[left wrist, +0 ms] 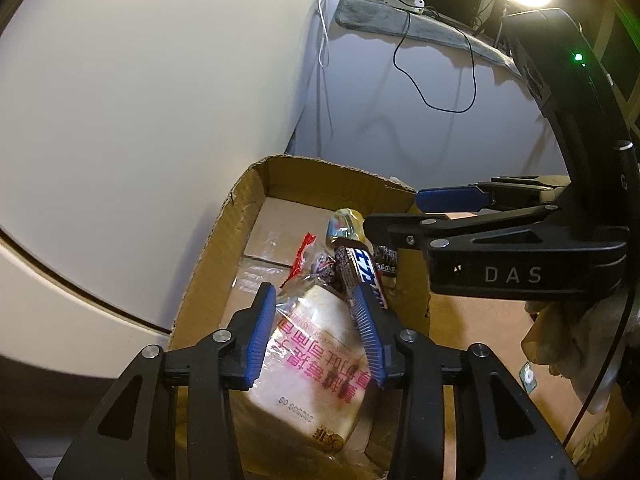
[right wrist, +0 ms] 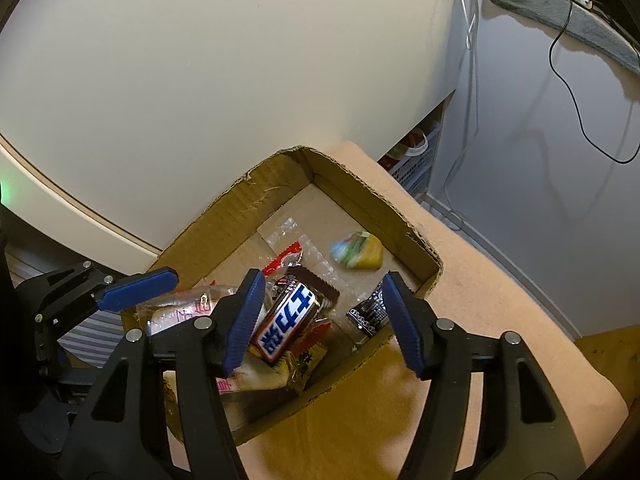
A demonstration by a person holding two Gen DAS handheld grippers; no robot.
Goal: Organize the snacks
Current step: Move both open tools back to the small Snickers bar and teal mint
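both pairs of fingers hang open over the cardboard box (right wrist: 416, 236), left gripper (left wrist: 316, 334) straddling the bread packet (left wrist: 312, 364), right gripper (right wrist: 324, 320) above the chocolate bar (right wrist: 288, 320), which might slide off the heaped wrappers inside.

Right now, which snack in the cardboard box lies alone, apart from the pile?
The yellow-wrapped candy. It sits by itself on the bare box floor near the far wall, while the chocolate bar and bread pack lie heaped together.
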